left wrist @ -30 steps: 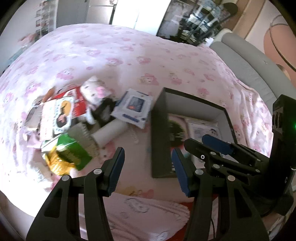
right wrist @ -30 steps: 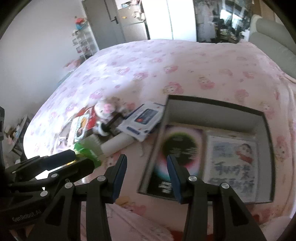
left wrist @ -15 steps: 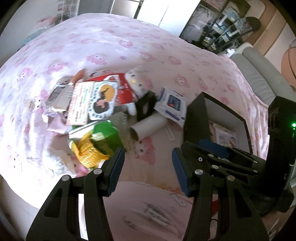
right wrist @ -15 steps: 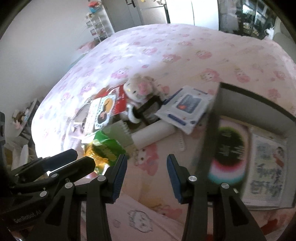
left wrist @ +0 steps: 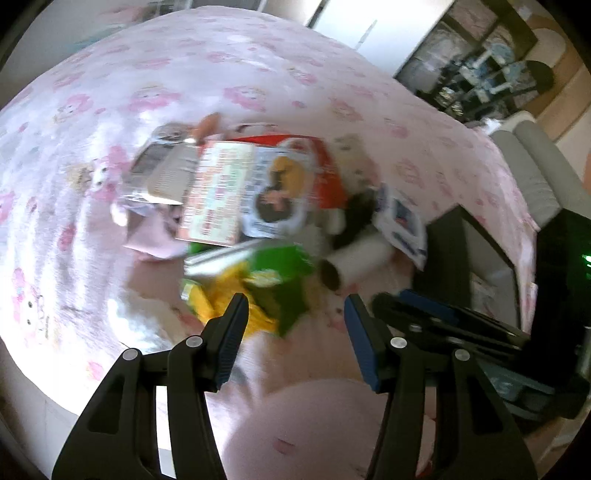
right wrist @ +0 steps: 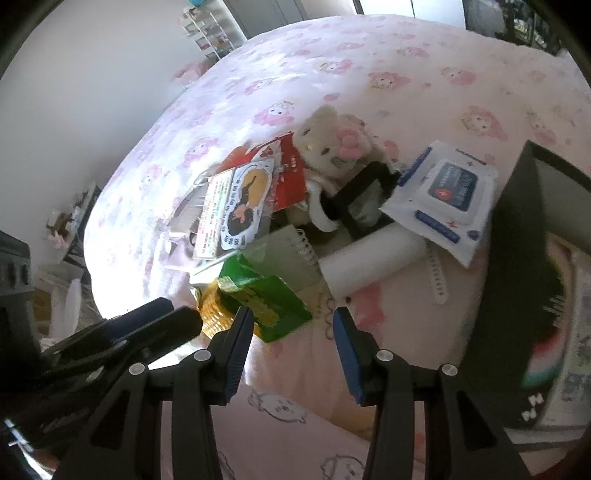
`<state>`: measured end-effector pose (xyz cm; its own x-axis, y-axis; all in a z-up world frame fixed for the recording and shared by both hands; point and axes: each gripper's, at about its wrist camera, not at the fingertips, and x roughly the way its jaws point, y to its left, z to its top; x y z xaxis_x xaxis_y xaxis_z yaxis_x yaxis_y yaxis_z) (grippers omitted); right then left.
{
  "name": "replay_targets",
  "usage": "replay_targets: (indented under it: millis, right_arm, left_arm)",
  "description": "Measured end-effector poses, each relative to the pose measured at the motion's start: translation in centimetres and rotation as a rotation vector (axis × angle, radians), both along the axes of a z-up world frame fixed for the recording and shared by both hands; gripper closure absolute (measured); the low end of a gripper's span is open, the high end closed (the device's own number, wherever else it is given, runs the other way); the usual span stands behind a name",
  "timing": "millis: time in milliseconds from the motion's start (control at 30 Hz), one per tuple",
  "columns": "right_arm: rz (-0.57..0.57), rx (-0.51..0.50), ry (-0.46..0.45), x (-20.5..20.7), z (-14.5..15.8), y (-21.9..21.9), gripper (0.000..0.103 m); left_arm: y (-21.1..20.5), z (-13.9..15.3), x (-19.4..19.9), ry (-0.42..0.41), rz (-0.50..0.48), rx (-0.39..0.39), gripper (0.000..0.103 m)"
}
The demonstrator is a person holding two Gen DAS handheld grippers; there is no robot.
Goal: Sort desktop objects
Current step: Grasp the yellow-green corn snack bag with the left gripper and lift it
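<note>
A heap of objects lies on the pink cloth: a green and yellow snack bag (right wrist: 258,299) (left wrist: 258,284), a white tube (right wrist: 369,264) (left wrist: 354,262), a spiral notebook (right wrist: 291,254), a red and white packet (right wrist: 243,199) (left wrist: 251,195), a plush toy (right wrist: 328,144), a black frame (right wrist: 362,199) and a wet-wipe pack (right wrist: 447,195) (left wrist: 402,218). My left gripper (left wrist: 295,317) is open and empty just short of the snack bag. My right gripper (right wrist: 293,328) is open and empty beside the same bag. A black box (right wrist: 517,266) (left wrist: 447,247) holds flat printed items.
The table's near-left edge (right wrist: 96,295) falls away to a bright floor. A grey sofa (left wrist: 535,173) stands beyond the box. Shelves (right wrist: 207,26) and cabinets line the far wall. A folded pink cloth (right wrist: 280,413) lies under the grippers.
Both grippers have swung left, away from the black box and toward the heap. The snack bag now sits close in front of both. Both stayed open.
</note>
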<state>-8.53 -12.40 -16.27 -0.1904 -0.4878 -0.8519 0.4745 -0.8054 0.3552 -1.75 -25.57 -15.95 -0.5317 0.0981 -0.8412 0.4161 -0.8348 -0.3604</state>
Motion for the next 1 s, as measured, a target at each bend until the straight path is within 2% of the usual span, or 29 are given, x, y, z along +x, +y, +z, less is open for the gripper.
replay_targets:
  millis: [67, 267, 467, 600, 767, 900, 1000]
  right_arm:
    - [0.008, 0.006, 0.002, -0.3, -0.5, -0.5, 0.062]
    - [0.016, 0.028, -0.038, -1.5, -2.7, -1.8, 0.062]
    - [0.034, 0.059, -0.026, -2.5, -4.1, -3.6, 0.062]
    - [0.079, 0.098, -0.061, -2.7, -6.0, -4.9, 0.062]
    - [0.133, 0.077, -0.139, -2.7, -8.0, -5.9, 0.062]
    - [0.166, 0.016, -0.166, -2.6, -8.1, -6.2, 0.077]
    - [0.167, -0.040, -0.164, -2.3, -7.1, -5.7, 0.081]
  left_arm:
    - [-1.1, -1.0, 0.2, -0.018, 0.031, 0.007, 0.048]
    - [-3.5, -4.7, 1.7, -0.064, 0.084, 0.113, 0.048]
    - [-4.8, -6.9, 1.7, -0.050, 0.087, 0.234, 0.045]
    - [-5.1, -7.9, 0.6, -0.064, 0.084, 0.252, 0.038]
    - [-5.4, -8.7, 0.2, -0.084, 0.072, 0.272, 0.039]
    - [-4.8, -7.9, 0.1, -0.069, 0.045, 0.230, 0.041]
    - [-4.4, -6.9, 0.7, -0.041, 0.045, 0.221, 0.042]
